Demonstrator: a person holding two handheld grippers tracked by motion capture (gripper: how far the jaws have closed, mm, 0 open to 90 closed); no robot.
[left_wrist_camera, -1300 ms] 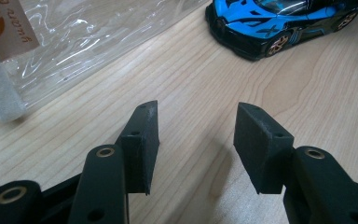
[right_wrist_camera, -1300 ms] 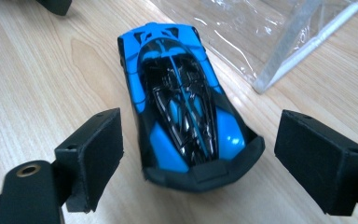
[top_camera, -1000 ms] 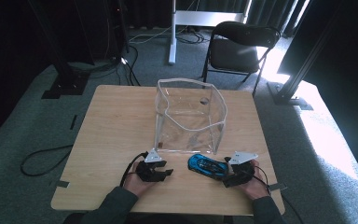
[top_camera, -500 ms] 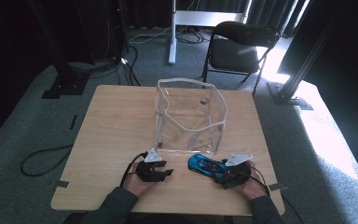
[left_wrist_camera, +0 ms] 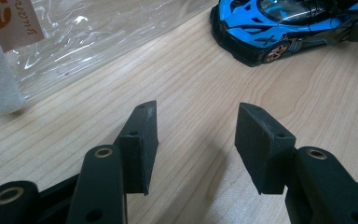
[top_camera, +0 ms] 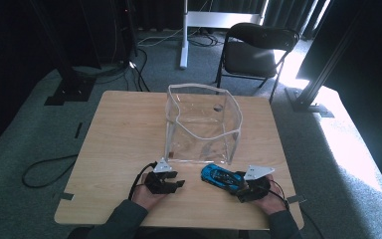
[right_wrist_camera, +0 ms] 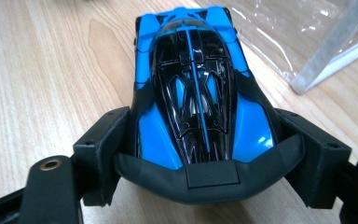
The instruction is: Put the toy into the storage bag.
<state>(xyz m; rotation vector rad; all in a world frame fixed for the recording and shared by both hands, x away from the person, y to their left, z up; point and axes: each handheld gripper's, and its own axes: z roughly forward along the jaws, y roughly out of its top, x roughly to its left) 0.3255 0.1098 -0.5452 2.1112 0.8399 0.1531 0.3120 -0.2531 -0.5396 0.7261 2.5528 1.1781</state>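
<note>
A light wooden table [top_camera: 129, 129] stands on grey carpet [top_camera: 25, 129]. Beyond its far edge is 1 black folding chair [top_camera: 258, 50], partly in sunlight. To the chair's left stands a white metal post [top_camera: 184, 32] with a white crossbar, and black cables [top_camera: 114, 74] trail over the carpet near dark equipment stands [top_camera: 69, 84]. Another black cable loop [top_camera: 47, 169] lies on the floor at the table's left. Dark curtains [top_camera: 288, 12] hang at the back.
</note>
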